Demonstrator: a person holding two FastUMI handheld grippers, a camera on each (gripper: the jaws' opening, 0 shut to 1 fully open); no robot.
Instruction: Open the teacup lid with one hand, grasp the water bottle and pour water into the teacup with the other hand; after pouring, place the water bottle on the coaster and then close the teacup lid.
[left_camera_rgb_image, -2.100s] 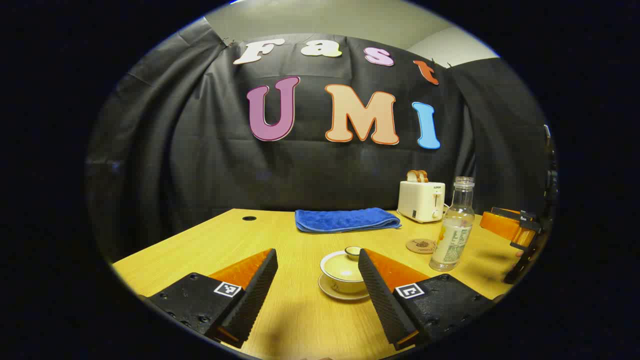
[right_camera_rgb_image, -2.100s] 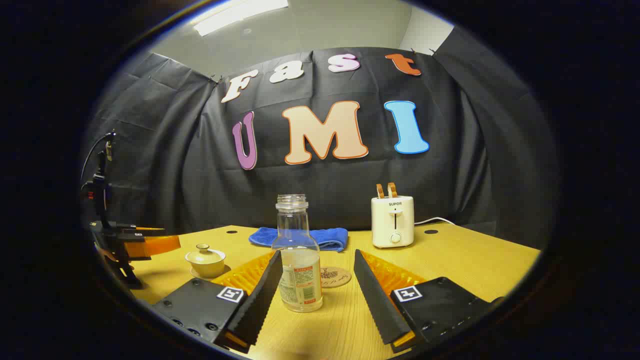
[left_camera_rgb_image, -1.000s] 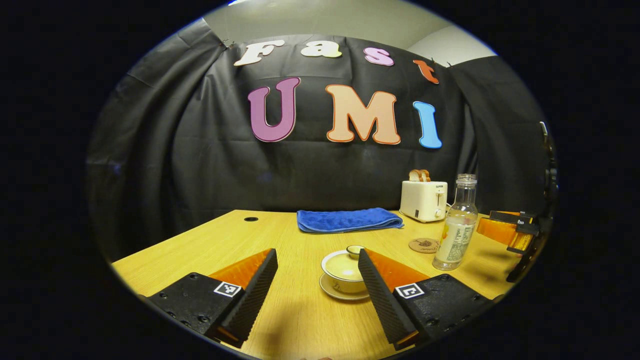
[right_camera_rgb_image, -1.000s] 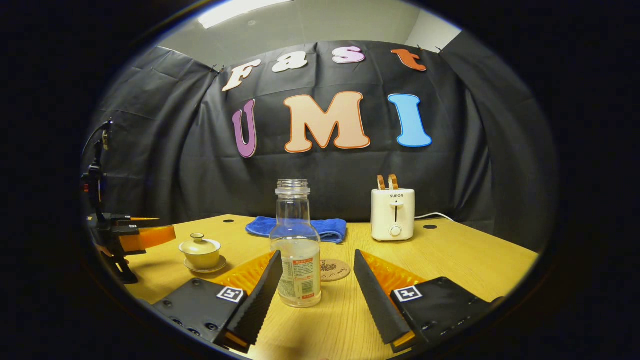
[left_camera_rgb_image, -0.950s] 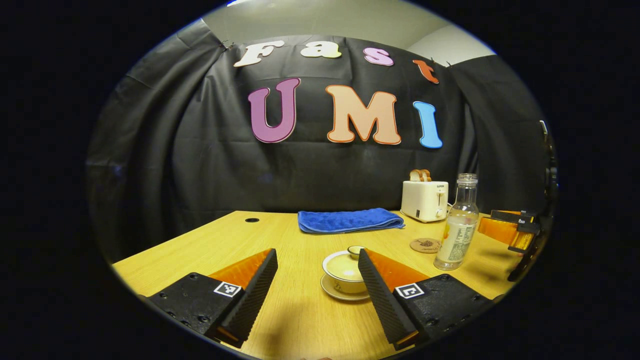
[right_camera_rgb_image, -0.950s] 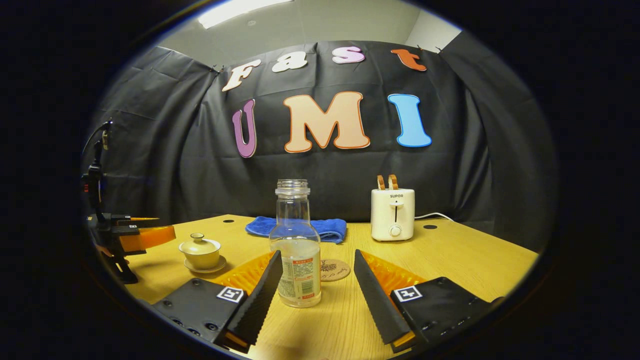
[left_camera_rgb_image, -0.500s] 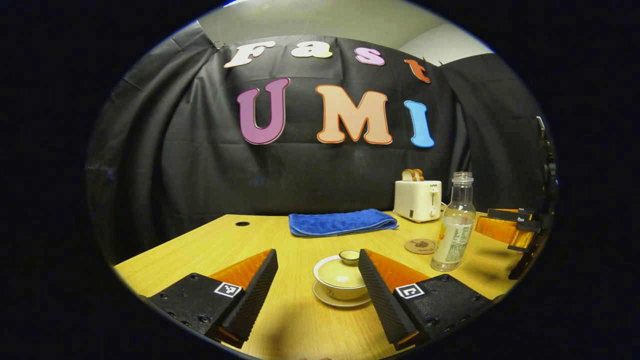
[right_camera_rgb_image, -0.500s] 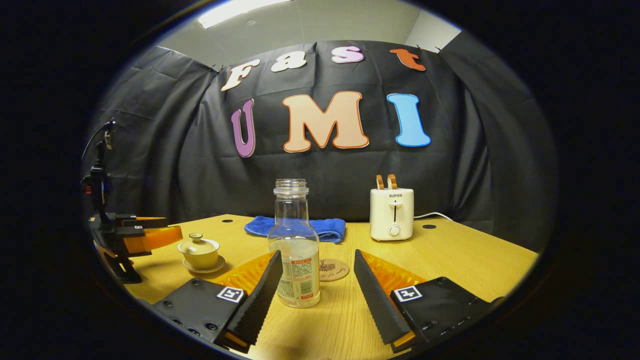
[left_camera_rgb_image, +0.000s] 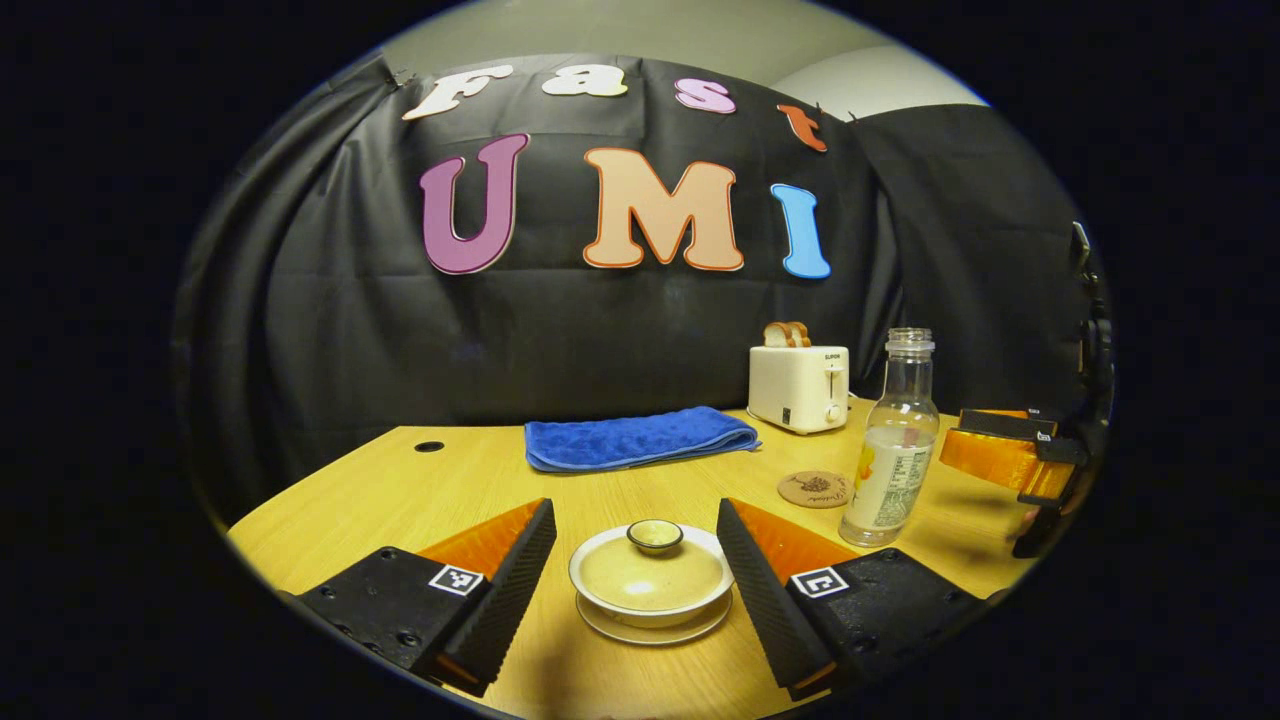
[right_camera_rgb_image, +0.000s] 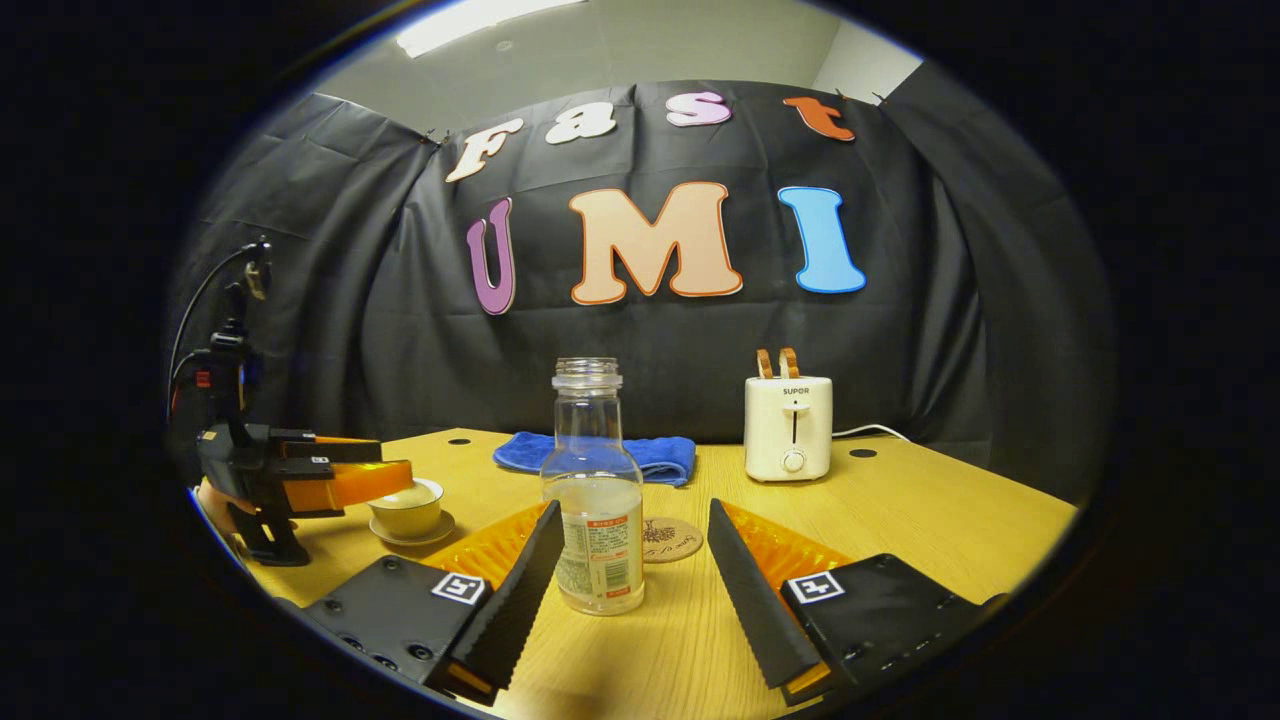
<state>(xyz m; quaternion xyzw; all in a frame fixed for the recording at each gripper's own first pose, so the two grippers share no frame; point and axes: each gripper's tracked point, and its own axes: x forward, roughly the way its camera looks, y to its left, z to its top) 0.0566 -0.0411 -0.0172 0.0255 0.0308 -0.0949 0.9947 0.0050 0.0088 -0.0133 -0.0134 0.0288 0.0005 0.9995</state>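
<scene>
Toaster (right_camera_rgb_image: 787, 427), towel (left_camera_rgb_image: 636, 437), coaster (left_camera_rgb_image: 814, 489) behind bottle (right_camera_rgb_image: 594, 497); both grippers' jaws released.

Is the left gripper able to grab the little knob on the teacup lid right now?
Probably yes. The left gripper is open, with the teacup lid and its knob sitting between the two fingers and nothing in between. It still has to line up on the knob and close.

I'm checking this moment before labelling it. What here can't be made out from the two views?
- Teacup, right gripper view: the left tool crosses its top, hiding the lid knob.
- Teacup contents, left gripper view: the lid covers them.
- Coaster, right gripper view: its near-left part sits behind the water bottle.
- Coaster print: too small to read.
</scene>
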